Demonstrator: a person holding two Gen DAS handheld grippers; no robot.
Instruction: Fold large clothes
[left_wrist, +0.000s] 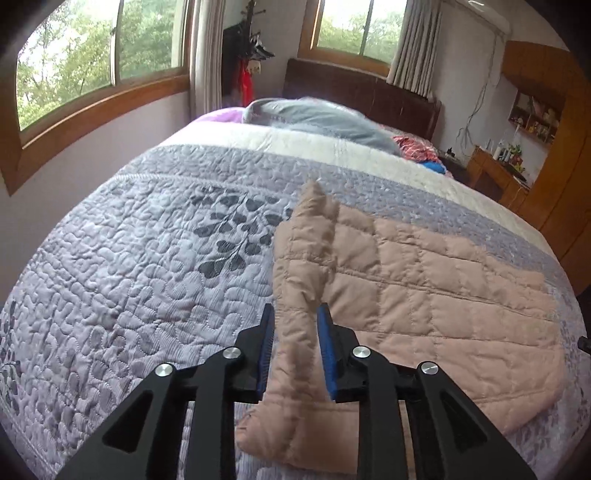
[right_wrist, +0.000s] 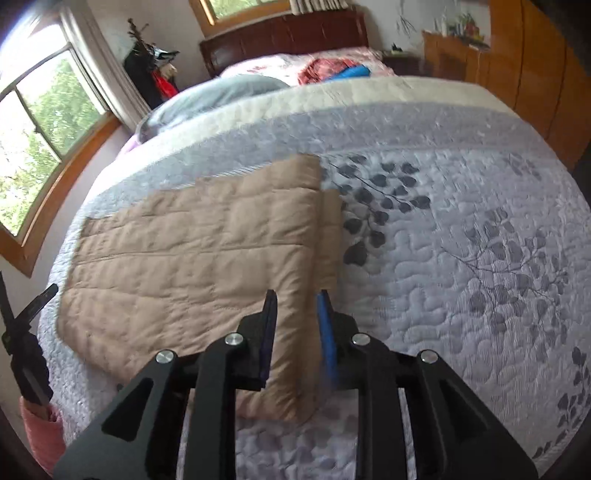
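Now your left gripper (left_wrist: 295, 325) and right gripper (right_wrist: 295, 314) both stand slightly apart, clamping nothing, above opposite ends of the folded quilted jacket (left_wrist: 424, 295) lying on the bedspread (left_wrist: 147, 240). Lift clear before regripping, so that the fold stays flat. Only the left view shows a raised ridge of fabric between the jaws; only the right view shows the other gripper, at lower left.

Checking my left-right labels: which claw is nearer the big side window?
Left. The left claw sits at the jacket's end nearest the window; the right claw sits at the opposite end, toward the wooden cabinets.
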